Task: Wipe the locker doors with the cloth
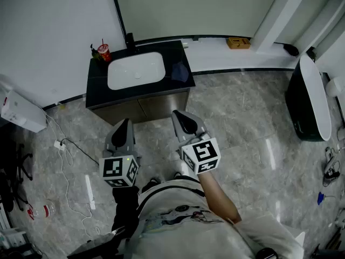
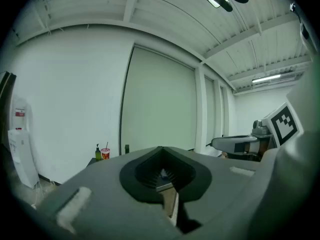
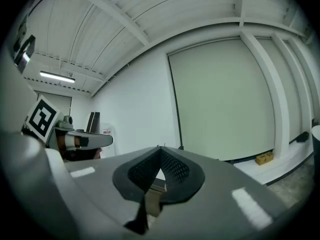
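Dark blue cloth (image 1: 180, 72) lies on the black counter (image 1: 97, 86) just ahead of the right gripper (image 1: 177, 114), beside a white sink (image 1: 136, 70). The left gripper (image 1: 125, 122) hovers alongside. Both have their jaws pressed together, holding nothing. A red cup (image 1: 104, 52) stands further ahead, to the left gripper's left.

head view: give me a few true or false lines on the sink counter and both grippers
1. A dark cloth lies on the counter, right of the sink. True.
2. The right gripper holds the cloth. False: its jaws are shut on nothing, and the cloth lies untouched.
3. A red cup stands at the counter's back left corner. True.
4. The left gripper has its jaws wide apart. False: they are together, with nothing between them.
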The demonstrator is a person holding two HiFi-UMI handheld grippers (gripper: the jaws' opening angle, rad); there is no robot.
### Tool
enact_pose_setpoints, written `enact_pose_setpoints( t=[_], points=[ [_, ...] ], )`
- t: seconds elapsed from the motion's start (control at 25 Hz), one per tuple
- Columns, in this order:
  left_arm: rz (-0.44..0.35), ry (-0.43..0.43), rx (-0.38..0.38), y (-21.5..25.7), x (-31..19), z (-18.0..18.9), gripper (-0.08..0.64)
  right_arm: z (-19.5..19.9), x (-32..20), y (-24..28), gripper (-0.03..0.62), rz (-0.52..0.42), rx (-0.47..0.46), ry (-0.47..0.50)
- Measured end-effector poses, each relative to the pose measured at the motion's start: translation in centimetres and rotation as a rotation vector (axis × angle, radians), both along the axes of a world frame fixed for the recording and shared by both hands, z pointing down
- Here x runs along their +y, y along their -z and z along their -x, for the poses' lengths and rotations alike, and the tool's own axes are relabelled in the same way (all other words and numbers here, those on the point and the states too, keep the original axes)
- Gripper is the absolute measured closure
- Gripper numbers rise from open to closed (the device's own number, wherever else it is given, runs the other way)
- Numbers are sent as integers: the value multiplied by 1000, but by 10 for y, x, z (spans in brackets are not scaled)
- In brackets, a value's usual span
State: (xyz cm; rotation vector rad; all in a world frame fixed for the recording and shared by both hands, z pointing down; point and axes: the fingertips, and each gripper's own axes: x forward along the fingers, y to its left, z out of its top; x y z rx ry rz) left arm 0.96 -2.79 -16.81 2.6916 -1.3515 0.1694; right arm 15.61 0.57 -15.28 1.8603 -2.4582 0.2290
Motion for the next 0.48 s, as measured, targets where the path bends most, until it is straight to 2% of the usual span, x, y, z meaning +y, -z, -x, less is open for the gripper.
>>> enact_pose_setpoints(
  t=[0.16,0.48],
  points=[
    [-11,12,3,2,-1,-14,560,-13,0,0,591,-2,-1,8],
    [18,7,-20,-10,5,-45,560,-36,5,-5,589,-14,-36,38]
  ],
)
